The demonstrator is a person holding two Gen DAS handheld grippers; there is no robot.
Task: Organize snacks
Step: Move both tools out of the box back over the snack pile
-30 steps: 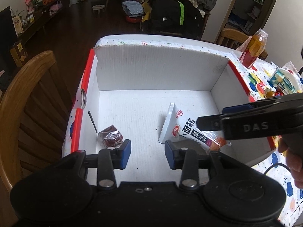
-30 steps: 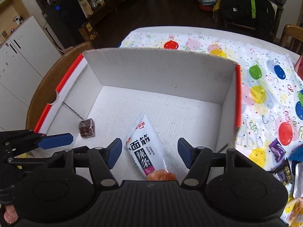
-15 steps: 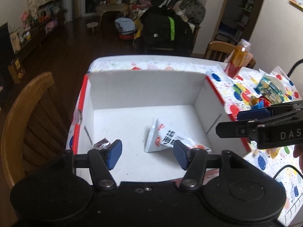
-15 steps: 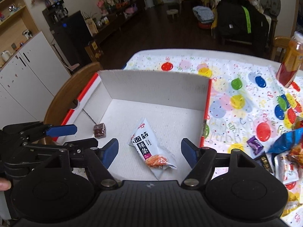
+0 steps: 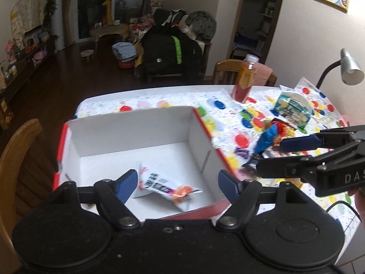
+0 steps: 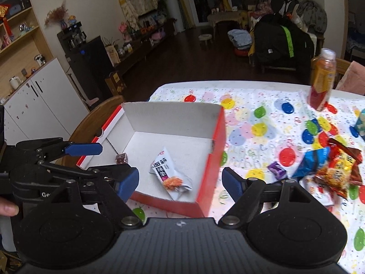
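Inside the box (image 6: 173, 116), near its front wall, lies the white snack packet (image 6: 170, 173), released. Both tongs, left (image 5: 178, 181) and right (image 6: 180, 180), now raised, pulled back, spread wide, empty. Next likely: loose snacks (image 6: 328, 164) at the surface's right edge.

The left gripper's finger (image 5: 127, 183) hides 1 end of the snack packet (image 5: 164, 188).

Dim room, slight blur, fisheye-warped edges.
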